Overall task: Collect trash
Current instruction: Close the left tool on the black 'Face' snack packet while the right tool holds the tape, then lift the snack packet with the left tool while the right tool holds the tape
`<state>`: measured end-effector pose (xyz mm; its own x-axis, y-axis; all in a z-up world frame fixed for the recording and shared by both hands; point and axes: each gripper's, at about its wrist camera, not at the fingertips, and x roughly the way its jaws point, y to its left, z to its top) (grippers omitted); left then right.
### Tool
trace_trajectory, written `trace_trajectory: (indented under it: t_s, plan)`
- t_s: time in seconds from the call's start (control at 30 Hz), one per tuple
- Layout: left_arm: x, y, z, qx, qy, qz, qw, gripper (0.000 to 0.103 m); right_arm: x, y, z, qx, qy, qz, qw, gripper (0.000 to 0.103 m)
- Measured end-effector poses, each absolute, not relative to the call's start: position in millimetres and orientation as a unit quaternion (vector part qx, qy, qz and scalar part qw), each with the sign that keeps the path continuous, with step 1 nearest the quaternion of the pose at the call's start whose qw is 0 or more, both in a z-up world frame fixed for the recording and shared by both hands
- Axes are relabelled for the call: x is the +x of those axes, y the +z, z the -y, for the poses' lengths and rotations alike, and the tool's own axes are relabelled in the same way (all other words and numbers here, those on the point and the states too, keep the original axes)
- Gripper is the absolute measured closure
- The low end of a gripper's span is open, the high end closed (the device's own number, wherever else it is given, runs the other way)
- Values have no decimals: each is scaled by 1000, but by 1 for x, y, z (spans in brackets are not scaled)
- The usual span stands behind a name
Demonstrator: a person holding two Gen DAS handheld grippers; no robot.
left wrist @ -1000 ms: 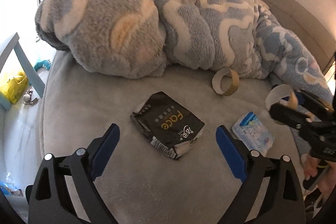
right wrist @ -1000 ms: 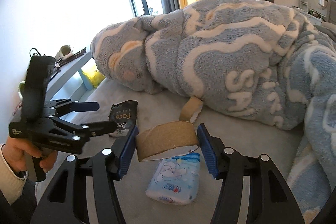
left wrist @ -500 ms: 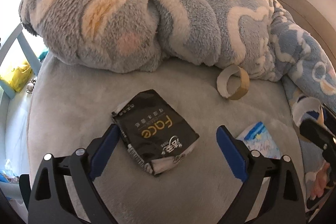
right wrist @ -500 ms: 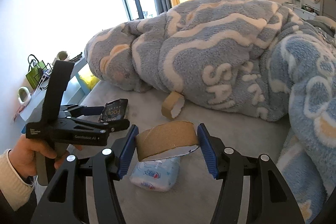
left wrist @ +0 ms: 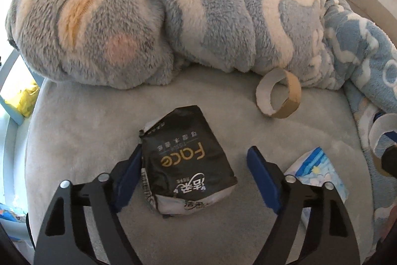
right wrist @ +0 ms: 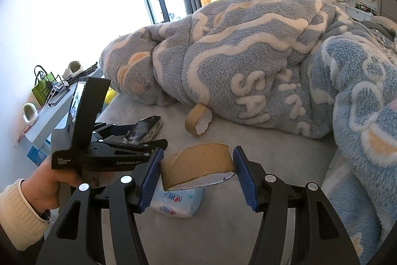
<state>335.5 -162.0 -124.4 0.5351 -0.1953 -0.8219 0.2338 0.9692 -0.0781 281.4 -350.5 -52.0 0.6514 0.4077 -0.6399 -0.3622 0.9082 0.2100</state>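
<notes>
Holding one cardboard ring point(right wrist: 197, 167) in your right gripper point(right wrist: 198, 171), you have the left gripper point(left wrist: 193, 174) closing around the black packet point(left wrist: 184, 160) on the grey bed point(left wrist: 82, 131), not yet clamped, while a second ring point(left wrist: 278, 97) and the blue tissue pack point(left wrist: 315, 171) remain uncollected.

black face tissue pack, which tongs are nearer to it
Left. The left tongs straddle the black tissue pack and are closing, the right pad not yet touching. The right tongs are off to its right, clamped on a cardboard ring.
</notes>
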Motion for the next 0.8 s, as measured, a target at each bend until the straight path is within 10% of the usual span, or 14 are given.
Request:
trace_trajectory:
  t_s: [0.1, 0.8]
  plan:
    - [335, -124, 160, 15, -118, -465, 877, 38, 282, -51, 351, 34, 211, -360, 908, 44]
    - [279, -92, 109, -10, -188, -450, 873, 43, 262, -42, 318, 38, 198, -365, 909, 44]
